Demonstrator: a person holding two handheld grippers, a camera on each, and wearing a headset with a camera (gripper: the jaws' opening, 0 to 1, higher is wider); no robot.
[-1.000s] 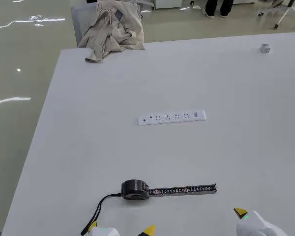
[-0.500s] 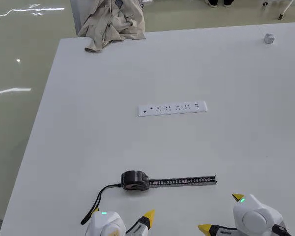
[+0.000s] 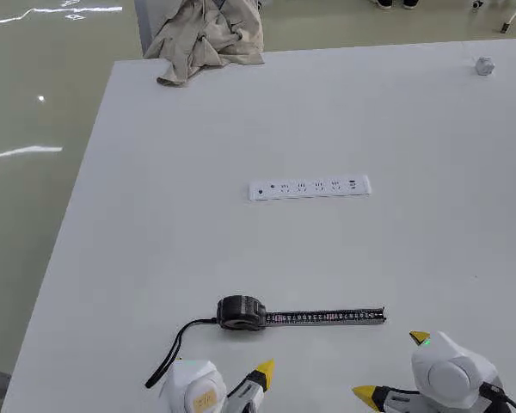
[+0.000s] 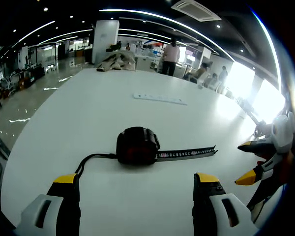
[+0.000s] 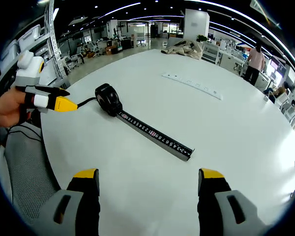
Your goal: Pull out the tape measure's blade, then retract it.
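Tape measure (image 3: pixel 241 312), blade (image 5: pixel 155 132) out, lies before empty, wide-open left claw (image 4: pixel 136 179) and right claw (image 5: pixel 148 173).

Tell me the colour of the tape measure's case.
The case is black, seen best in the left gripper view.

Small scale numerals line the tape measure's blade (image 5: pixel 155 132).

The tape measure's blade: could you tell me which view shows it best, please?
The right gripper view: the blade lies close and large, with its numbers legible to the tip. The head and left gripper views show it whole but thin, with tiny markings.
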